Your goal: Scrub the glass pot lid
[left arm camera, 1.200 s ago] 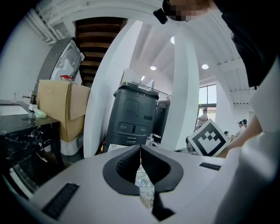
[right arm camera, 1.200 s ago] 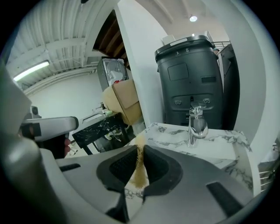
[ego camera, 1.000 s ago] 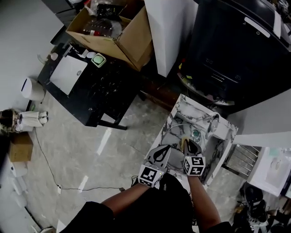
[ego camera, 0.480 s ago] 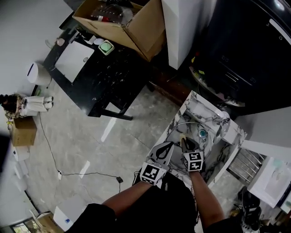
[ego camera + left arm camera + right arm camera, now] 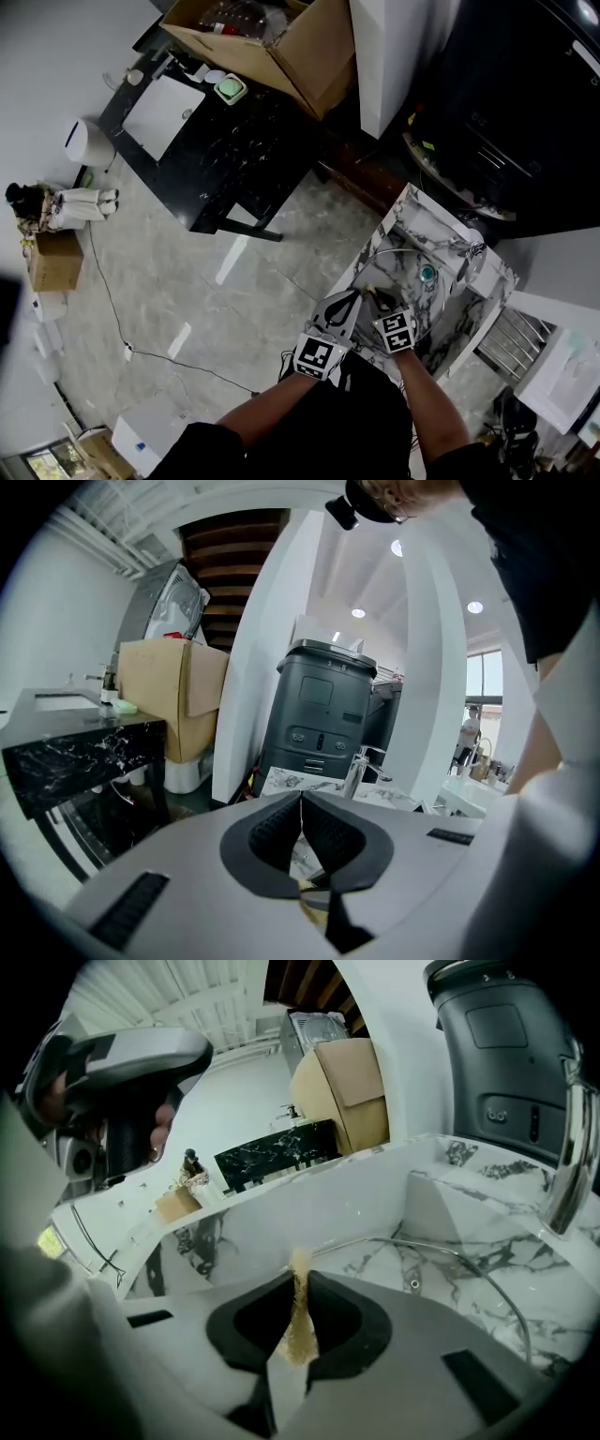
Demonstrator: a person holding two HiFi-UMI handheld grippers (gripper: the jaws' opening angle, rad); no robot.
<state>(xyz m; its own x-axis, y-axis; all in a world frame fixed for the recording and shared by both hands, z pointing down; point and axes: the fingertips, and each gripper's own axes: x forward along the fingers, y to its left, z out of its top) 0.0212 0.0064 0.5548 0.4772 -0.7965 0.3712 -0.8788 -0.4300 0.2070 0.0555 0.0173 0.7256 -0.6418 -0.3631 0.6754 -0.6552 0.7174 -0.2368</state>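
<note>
The glass pot lid (image 5: 414, 287) lies in the marble sink (image 5: 403, 208), its metal rim a thin ring. In the right gripper view the lid (image 5: 459, 1274) sits just ahead of the jaws. My right gripper (image 5: 382, 298) is over the sink's near end, shut on a yellow sponge (image 5: 298, 1312) that sticks out between the pads. My left gripper (image 5: 349, 302) hovers at the sink's near-left edge, close beside the right one. Its jaws are shut (image 5: 302, 803), and I see nothing between the pads. The lid is not visible in the left gripper view.
A chrome faucet (image 5: 467, 251) stands at the sink's far end, with a drain (image 5: 427, 273) below it. A large dark bin (image 5: 323, 710) stands behind the sink. A black table (image 5: 225, 150) with a cardboard box (image 5: 281, 47) stands far left.
The head view has shifted, so the sink sits a little farther right and lower. Both grippers stay close together over the sink's near end, with the sponge still gripped.
</note>
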